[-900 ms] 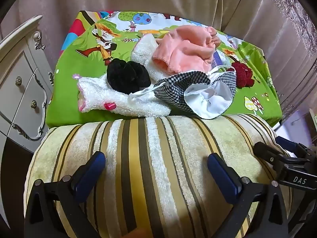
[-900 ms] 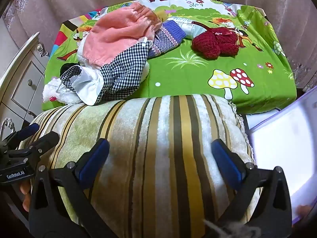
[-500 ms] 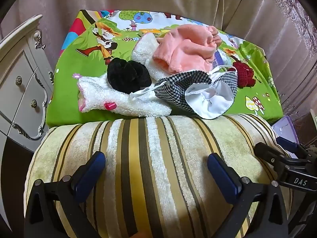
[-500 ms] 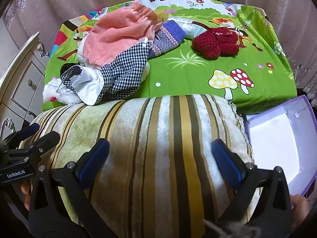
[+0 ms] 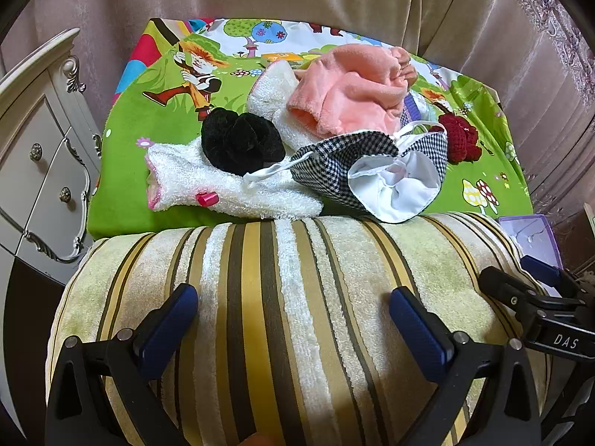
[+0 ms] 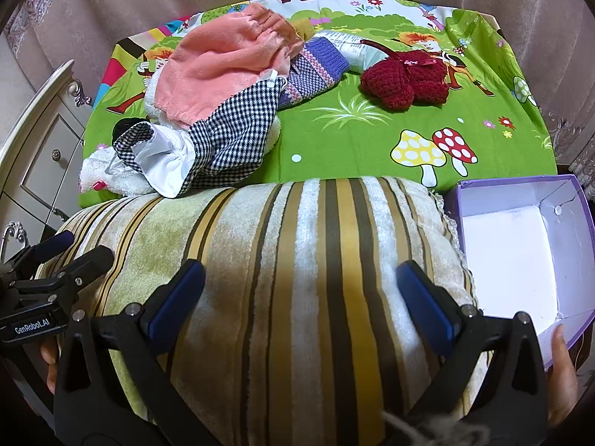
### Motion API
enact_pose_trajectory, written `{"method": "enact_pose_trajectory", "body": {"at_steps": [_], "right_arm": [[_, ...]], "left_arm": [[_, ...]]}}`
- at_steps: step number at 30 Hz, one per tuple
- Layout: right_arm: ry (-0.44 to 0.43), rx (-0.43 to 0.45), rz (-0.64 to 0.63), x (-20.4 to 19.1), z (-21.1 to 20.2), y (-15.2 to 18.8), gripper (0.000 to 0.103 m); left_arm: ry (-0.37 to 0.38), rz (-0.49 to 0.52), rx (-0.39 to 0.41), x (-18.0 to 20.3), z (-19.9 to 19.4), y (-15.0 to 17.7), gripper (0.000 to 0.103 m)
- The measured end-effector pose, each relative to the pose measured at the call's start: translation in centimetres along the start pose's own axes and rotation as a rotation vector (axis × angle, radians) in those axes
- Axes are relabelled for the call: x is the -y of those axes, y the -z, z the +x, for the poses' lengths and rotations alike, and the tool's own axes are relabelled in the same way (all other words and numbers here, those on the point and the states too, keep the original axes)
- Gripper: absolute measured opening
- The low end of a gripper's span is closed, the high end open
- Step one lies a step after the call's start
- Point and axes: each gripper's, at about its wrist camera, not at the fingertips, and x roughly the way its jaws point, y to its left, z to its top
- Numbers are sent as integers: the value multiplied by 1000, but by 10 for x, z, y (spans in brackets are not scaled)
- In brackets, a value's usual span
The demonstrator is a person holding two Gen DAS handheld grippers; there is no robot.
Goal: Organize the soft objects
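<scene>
A yellow, brown and white striped cushion [image 5: 282, 260] fills the foreground of both views. My left gripper [image 5: 292, 297] hovers open over it, and my right gripper [image 6: 300, 271] does the same further right, with nothing between either one's blue pads. Behind the cushion a pile lies on the green cartoon cloth [image 5: 156, 119]: a white fluffy towel [image 5: 208, 186], a black velvet scrunchie [image 5: 241, 141], a pink plush piece [image 6: 223, 70], a houndstooth pouch with white lining [image 6: 223, 137] and a purple knitted sock [image 6: 316, 70]. A red knitted item [image 6: 405, 81] lies apart to the right.
A purple box with a white inside [image 6: 517, 182] sits right of the cushion, with a hand [image 6: 561, 368] at its near edge. A cream drawer cabinet [image 5: 33, 156] stands at the left. Beige curtains hang behind the cloth.
The purple box has swung down into full view at the right of the cushion. Both grippers and the pile have stayed put.
</scene>
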Motion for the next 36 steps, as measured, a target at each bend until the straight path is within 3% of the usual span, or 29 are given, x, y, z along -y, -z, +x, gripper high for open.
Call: {"method": "enact_pose_trajectory", "body": {"at_steps": [36], "right_arm": [[-1,3,1,0,1,-1,103]], "left_arm": [[-8,-4,-18,3,4,-3,103]]}}
